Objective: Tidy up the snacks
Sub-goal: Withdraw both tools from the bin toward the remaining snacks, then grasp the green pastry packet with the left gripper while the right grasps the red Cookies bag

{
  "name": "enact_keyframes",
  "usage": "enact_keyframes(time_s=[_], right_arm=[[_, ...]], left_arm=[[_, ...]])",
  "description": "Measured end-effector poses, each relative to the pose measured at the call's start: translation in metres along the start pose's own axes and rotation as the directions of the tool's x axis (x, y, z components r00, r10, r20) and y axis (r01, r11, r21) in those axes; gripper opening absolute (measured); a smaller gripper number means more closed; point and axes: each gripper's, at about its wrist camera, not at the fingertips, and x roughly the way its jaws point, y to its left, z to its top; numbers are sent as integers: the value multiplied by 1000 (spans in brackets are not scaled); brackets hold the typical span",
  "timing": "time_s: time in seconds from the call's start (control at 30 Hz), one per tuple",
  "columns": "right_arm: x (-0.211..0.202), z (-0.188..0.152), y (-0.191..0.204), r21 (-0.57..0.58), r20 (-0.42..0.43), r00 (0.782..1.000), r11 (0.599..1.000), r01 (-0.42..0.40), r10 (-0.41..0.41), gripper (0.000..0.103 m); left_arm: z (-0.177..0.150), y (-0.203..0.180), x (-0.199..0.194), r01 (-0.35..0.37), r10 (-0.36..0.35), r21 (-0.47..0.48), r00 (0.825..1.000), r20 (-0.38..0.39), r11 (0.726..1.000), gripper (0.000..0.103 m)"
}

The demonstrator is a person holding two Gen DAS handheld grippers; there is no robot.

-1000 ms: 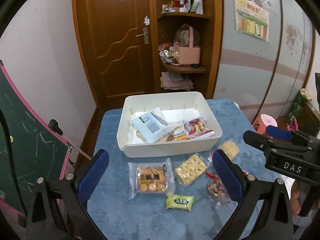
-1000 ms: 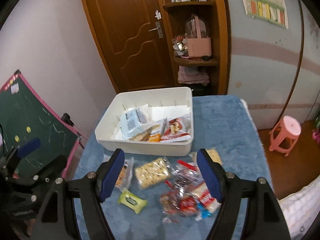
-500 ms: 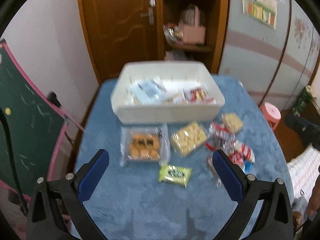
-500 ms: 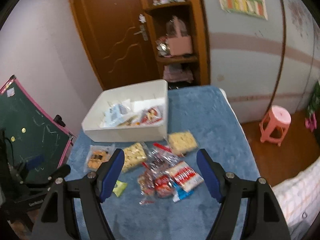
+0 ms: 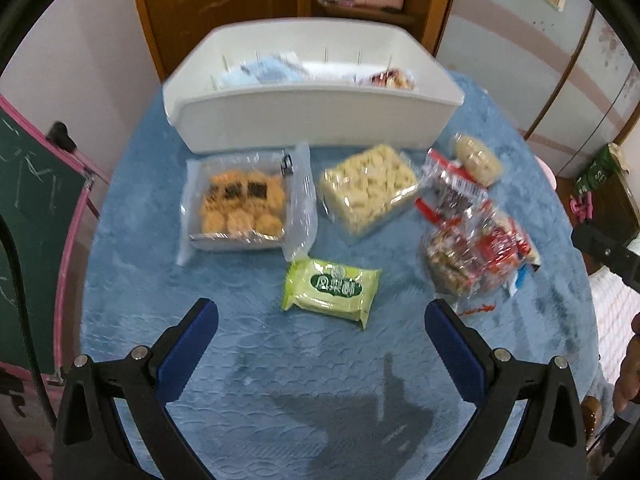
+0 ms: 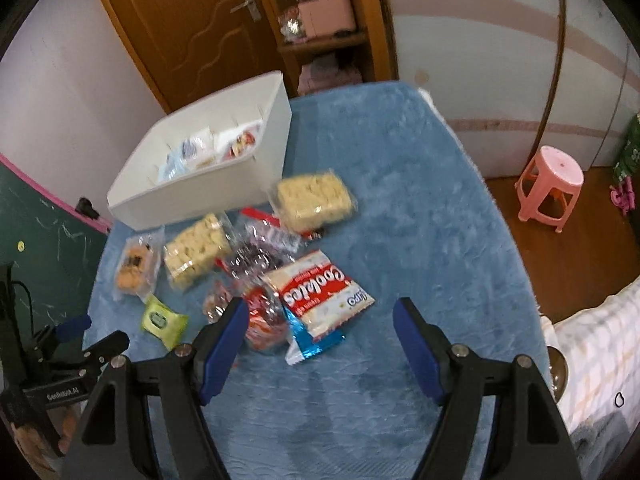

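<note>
Left claw [image 5: 321,338]: two black plastic arms, triangular in outline, each tipped with a blue pad and fastened with silver round-head screws. Right claw [image 6: 319,338]: same build, black frame, blue pads, silver screws at the joints. On the left unit's black body, as seen from the right wrist view, white lettering is printed; a black cable is routed beside it.

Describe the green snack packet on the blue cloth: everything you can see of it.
The green snack packet is a small, sealed, pillow-shaped wrapper of glossy light-green film with a darker green oval label and pale lettering, too blurred to read. It lies flat and slightly askew on the blue cloth, in front of the clear tray of cookies. Nothing grips it; it sits ahead of the open left gripper, apart from the other packs.
</note>
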Motion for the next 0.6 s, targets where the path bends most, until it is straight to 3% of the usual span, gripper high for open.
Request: enact_keyframes(time_s=[0.3,0.6], right_arm=[[53,1,-12,-61,-128,992,998,-16,8,75],[95,17,-6,-178,-222,973,979,-98,57,75]], left_arm=[[6,6,52,4,-9,-47,994,-111,999,103],[17,7,79,1,-9,-60,990,-140,998,103]])
